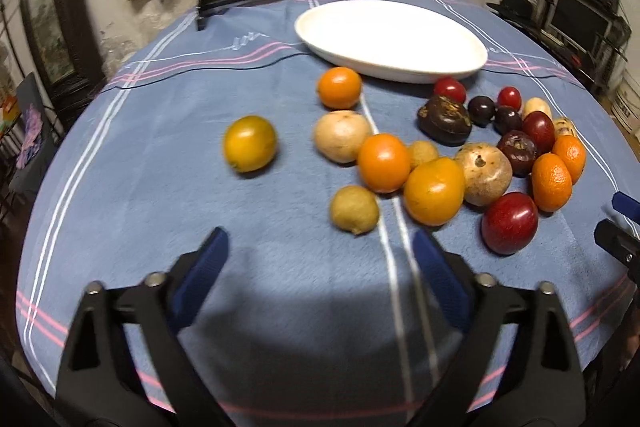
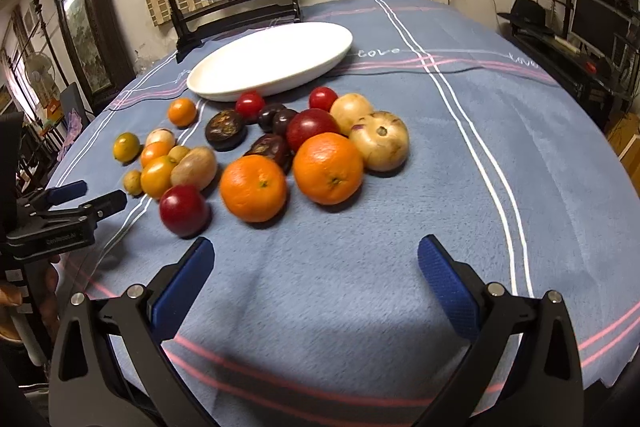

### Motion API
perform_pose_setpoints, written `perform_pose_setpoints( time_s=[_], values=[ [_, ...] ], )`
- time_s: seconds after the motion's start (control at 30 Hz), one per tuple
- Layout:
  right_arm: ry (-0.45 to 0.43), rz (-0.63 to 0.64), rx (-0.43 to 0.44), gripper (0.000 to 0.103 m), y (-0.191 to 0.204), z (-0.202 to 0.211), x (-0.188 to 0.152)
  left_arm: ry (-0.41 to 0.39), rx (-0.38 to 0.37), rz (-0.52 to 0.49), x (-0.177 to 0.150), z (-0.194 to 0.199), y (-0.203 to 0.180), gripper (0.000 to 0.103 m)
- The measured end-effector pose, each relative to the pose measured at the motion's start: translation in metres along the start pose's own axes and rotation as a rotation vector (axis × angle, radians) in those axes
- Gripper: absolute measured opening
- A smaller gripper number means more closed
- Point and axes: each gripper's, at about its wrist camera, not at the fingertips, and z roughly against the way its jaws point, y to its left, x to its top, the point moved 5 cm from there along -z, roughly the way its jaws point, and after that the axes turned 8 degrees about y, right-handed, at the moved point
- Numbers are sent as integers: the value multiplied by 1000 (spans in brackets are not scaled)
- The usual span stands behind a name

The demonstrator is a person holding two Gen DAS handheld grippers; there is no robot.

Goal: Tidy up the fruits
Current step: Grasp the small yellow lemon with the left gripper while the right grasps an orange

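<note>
The left gripper (image 1: pixel 320 255) is hovering with its jaws spread wide over the near part of the tabletop (image 1: pixel 140 167), nothing lying between its blue pads (image 1: pixel 204 267). A white oval plate (image 1: pixel 390 41) is sitting toward the far edge. Between plate and gripper, fruits are lying in a loose cluster: a yellow-orange fruit (image 1: pixel 250 143) is sitting apart to the left, a small tan fruit (image 1: pixel 354 209) is resting nearest the gripper, and a red plum (image 1: pixel 509 223) is lying at the cluster's near right. The right gripper's tip (image 1: pixel 618 227) is showing at the right edge.
</note>
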Motion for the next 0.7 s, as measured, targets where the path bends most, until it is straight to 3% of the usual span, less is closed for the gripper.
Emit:
perform_pose_setpoints(
  time_s=[0.1, 0.17, 0.3, 0.47, 0.6, 0.67, 0.7],
  values=[
    [9, -19, 14, 102, -6, -3, 3, 39, -8, -5, 2, -13, 0, 59],
    [7, -23, 15, 102, -9, -3, 5, 46, -19, -11, 3, -18, -1, 53],
    [5, -28, 2, 102, -15, -3, 10, 41, -60, -39, 10, -19, -8, 29],
    [14, -26, -6, 102, -24, -2, 15, 17, -80, -48, 11, -14, -14, 28],
    [56, 25, -67, 102, -22, -11, 21, 11, -113, -31, 7, -8, -11, 28],
    [66, 32, -77, 94, -19, -16, 24, 7, -117, -28, 6, -6, -9, 28],
    [79, 33, -65, 85, -18, -19, 26, 7, -119, -26, 4, -6, -8, 28]
  ],
)
